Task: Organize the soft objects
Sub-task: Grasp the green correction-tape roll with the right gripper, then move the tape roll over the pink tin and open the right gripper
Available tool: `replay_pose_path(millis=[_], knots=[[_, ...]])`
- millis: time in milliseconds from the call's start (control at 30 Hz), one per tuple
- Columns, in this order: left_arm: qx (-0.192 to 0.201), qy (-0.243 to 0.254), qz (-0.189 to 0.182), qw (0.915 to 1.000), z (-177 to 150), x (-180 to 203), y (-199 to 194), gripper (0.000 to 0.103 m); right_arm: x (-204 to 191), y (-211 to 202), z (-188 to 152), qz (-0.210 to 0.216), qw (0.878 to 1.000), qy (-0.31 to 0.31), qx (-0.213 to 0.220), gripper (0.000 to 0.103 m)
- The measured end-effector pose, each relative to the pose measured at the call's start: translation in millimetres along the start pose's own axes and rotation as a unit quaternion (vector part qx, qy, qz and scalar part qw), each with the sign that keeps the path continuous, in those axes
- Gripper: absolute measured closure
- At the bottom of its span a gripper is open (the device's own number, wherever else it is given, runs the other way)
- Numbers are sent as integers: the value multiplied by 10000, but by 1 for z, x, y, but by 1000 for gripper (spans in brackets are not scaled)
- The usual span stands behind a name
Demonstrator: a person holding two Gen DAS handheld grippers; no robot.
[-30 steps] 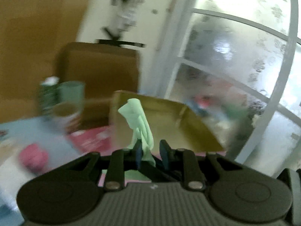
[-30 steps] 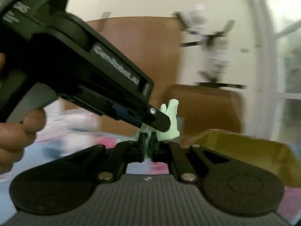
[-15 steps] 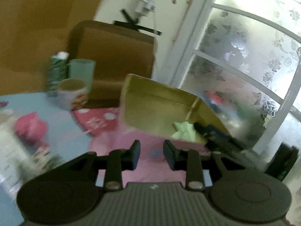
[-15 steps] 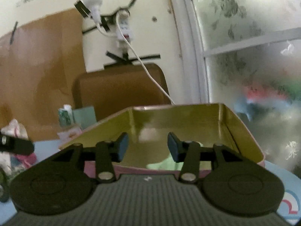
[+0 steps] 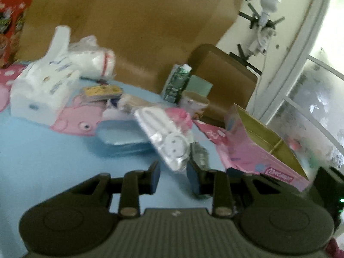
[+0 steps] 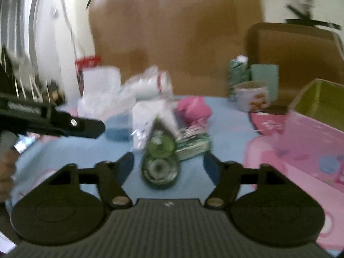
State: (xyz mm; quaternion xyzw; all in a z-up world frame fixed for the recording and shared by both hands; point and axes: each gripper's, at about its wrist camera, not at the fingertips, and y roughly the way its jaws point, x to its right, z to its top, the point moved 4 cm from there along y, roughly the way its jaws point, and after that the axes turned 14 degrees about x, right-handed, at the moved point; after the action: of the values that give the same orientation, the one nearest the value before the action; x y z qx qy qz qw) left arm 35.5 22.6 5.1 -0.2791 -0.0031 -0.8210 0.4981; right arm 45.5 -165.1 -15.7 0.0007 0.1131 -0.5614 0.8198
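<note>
Both claws empty. Left claw spread, hovering low over the blue counter, aimed at a white plastic packet. Right claw spread wide above a green pouch.

Pink tin box sits open at the counter's right; its contents not visible from either view.

Judgement: sorting is partial. Loose soft items remain outside the box: pink plush, white bagged bundle. Most pickups still to do.
</note>
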Motion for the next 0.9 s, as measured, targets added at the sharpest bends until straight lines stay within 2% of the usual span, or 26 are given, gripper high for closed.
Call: replay_pose_path(millis=[33, 67, 100, 200, 233, 267, 333, 400, 433, 467, 500, 600, 733, 900], knots=[[-43, -36, -18, 10000, -1, -2, 1, 75, -7, 3, -7, 0, 9999, -68, -80, 27], [-92, -47, -47, 9999, -3, -2, 3, 75, -8, 9, -9, -11, 9996, -99, -266, 43], [-150, -60, -87, 9998, -4, -2, 5, 75, -8, 17, -11, -69, 9989, -100, -450, 51], [-400, -59, -312, 9987, -13, 5, 11, 75, -5, 10, -16, -60, 9985, 164, -526, 51], [-516, -63, -372, 9980, -19, 11, 14, 71, -6, 5, -17, -73, 9983, 230, -533, 51], [-652, -81, -423, 9969, -24, 16, 17, 59, -6, 4, -16, -92, 9982, 222, -556, 51], [-863, -115, -550, 9947, -33, 26, 25, 48, -11, -7, -23, -128, 9983, 122, -554, 51], [-1028, -85, -733, 9920, -43, 36, 33, 47, -18, -17, -25, -148, 9984, 162, -516, 51], [-1138, -100, -841, 9899, -47, 42, 38, 52, -21, -21, -28, -145, 9984, 201, -499, 51], [-1248, -126, -935, 9877, -52, 47, 43, 64, -24, -19, -30, -178, 9982, 218, -529, 51], [-1378, -141, -1025, 9850, -57, 52, 49, 72, -22, -22, -30, -126, 9985, 172, -496, 51], [-1446, -69, -1097, 9834, -61, 67, 60, 73, -11, -32, -29, -292, 9989, -20, -359, 51], [-1349, 420, -1314, 9812, -43, 107, 78, 73, 13, -48, -14, -560, 9983, 62, 158, 51], [-1158, 998, -1688, 9737, -22, 181, 118, 70, 60, -73, 19, -1279, 9876, -124, 901, 51]])
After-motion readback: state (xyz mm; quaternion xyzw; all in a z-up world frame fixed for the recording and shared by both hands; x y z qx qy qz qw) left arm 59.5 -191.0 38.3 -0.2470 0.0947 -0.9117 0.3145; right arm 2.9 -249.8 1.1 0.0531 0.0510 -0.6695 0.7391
